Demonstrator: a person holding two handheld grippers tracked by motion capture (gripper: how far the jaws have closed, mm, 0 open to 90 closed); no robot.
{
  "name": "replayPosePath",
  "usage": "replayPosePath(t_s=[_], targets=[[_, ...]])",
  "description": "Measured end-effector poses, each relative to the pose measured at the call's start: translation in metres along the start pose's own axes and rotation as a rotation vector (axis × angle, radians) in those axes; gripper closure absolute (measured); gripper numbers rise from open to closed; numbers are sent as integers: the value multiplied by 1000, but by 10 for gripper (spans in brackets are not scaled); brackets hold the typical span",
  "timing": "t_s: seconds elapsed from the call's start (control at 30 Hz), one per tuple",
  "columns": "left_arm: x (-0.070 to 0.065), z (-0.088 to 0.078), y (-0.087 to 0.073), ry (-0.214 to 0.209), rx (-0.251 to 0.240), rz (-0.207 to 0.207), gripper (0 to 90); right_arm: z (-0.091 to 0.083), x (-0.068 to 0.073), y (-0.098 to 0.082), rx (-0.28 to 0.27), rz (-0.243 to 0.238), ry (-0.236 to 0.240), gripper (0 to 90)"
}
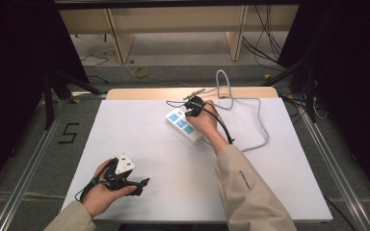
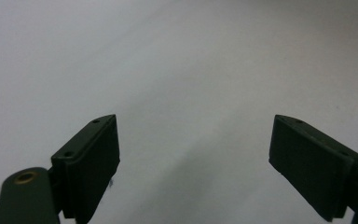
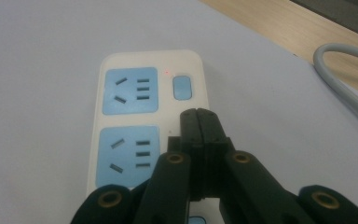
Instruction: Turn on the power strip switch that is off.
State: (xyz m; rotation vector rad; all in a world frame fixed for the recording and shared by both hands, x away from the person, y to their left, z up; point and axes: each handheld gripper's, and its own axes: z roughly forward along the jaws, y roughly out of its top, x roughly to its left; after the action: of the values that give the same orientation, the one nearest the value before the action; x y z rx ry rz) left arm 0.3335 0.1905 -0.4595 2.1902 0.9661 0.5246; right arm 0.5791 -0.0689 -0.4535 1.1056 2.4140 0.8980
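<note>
While jaws pressed together, right gripper [image 3: 199,116] sits over white plastic power strip with blue sockets [image 3: 129,91] near bench's far edge, perhaps touching | left gripper [image 2: 193,149] wide, empty, near front-left corner

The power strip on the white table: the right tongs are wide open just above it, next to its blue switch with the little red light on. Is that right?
Not quite. The right tongs are shut, jaws pressed together with nothing between them, as the right gripper view shows. The rest holds: they hover over the power strip beside its blue switch, and a small red light glows next to it.
</note>
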Motion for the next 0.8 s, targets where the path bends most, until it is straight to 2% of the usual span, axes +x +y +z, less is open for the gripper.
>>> replayPosePath(t_s=[0.8], targets=[[0,0,0,-3,1,-1,160,2,6,0,13,-21,-29,900]])
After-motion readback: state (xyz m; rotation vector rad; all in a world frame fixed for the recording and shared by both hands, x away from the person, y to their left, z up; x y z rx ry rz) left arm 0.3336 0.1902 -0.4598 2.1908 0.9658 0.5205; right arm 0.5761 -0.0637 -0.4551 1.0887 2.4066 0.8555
